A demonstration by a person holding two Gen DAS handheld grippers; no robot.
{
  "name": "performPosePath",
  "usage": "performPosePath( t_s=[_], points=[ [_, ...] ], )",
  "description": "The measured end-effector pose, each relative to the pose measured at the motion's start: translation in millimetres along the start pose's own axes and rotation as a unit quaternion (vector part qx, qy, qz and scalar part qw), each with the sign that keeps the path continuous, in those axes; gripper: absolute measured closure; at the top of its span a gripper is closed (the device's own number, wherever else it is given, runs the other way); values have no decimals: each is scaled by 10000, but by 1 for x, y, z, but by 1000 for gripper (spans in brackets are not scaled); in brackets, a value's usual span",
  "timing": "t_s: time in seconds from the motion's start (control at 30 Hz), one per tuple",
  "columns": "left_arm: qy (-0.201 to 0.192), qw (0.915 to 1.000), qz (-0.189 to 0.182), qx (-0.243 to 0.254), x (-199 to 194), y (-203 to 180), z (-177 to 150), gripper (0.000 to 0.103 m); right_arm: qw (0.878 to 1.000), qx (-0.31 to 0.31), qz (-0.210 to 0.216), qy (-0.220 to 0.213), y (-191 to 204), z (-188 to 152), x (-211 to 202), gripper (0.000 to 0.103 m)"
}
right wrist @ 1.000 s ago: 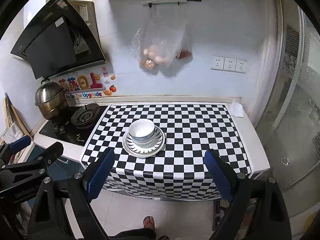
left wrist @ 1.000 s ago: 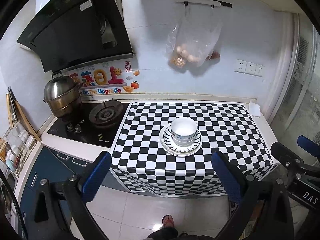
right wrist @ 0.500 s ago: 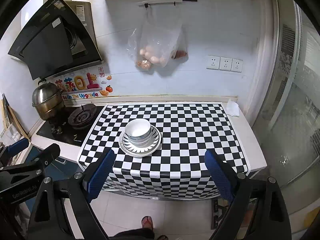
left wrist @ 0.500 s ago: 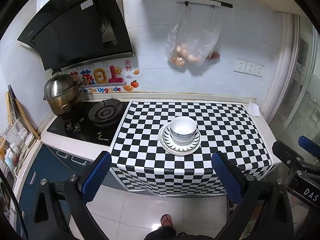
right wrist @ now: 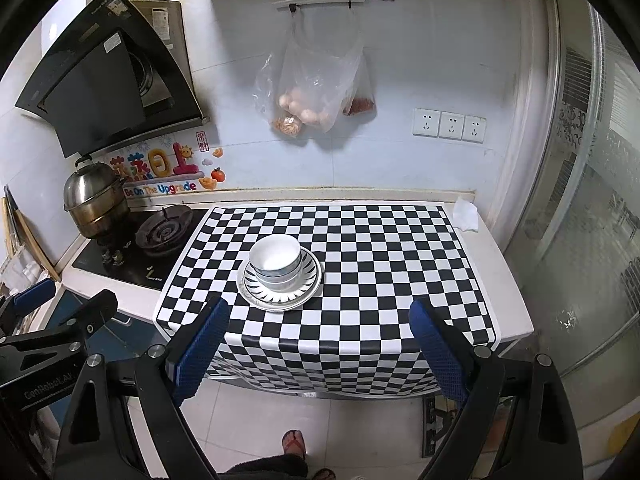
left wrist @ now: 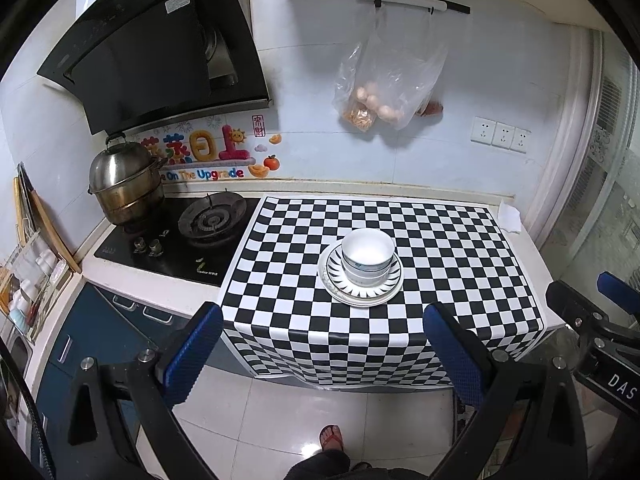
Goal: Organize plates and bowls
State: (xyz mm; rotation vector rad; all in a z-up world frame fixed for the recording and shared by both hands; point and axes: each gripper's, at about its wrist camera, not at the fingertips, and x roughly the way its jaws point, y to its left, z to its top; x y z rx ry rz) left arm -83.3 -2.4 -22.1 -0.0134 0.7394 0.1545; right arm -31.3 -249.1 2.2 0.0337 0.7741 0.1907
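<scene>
Ahead of both grippers the checkered worktop (left wrist: 440,240) lies bare on all sides of the stacked bowls (left wrist: 367,256) and plates (left wrist: 360,298), the only obstacle on the cloth. The left gripper (left wrist: 322,354) and right gripper (right wrist: 316,344) hang off the front edge with jaws wide apart. Far ahead-left, a steel pot (left wrist: 124,184) on the stove (left wrist: 176,240) crowds that end. A crumpled tissue (right wrist: 466,214) lies at the far right corner. Hanging bags (right wrist: 316,88) stay high against the wall.

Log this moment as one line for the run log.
left gripper: open, empty | right gripper: open, empty | bowls: stacked on plates | both grippers off counter
</scene>
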Motion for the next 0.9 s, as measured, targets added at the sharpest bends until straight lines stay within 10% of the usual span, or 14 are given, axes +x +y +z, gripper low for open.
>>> performPosePath(
  t_s=[0.9],
  points=[
    [40,10000,56,31,6,-17,3,1,9999,71,-30,70,-21,0,9,9]
  ],
)
